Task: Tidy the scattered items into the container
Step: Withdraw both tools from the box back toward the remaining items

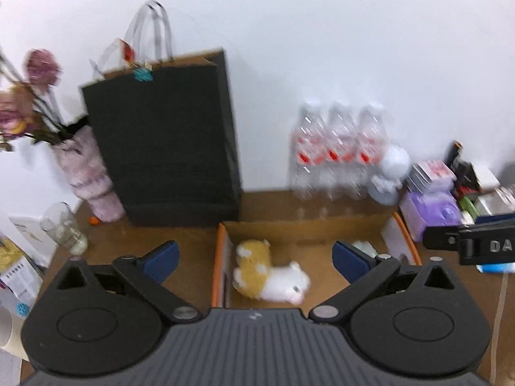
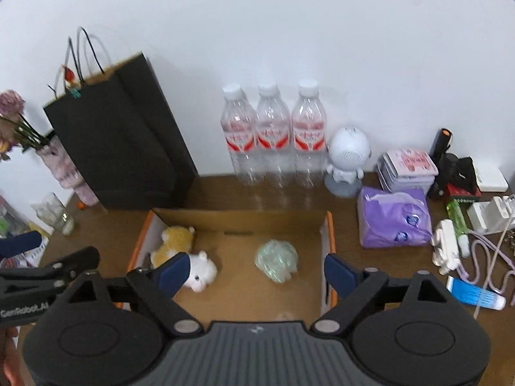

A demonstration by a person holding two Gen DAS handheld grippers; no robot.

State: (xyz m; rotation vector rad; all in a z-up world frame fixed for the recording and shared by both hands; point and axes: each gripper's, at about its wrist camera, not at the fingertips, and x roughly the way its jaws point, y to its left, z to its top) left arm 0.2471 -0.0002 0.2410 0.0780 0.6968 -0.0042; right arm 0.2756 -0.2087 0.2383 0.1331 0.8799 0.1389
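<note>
Left wrist view: left tongs [image 1: 254, 262] spread wide, nothing between pads, above cardboard box [image 1: 305, 228] on counter [image 1: 180, 234]. Plush toy [image 1: 267, 273] lies inside box at left wall. View blurred; right tongs' arm close at right, so collision risk if both reach together.

Right wrist view: right tongs [image 2: 254, 273] released, empty. Crumpled plastic wrap [image 2: 276, 259] lies mid-box. Blue tube [image 2: 476, 296] outside box beside tangled cables [image 2: 495, 251]; grabbing tube may snag cable and drag neighbours.

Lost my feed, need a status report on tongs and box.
Both tongs, left and right, open, empty. Plush toy and green bundle inside cardboard box. Nothing blocking box.
</note>
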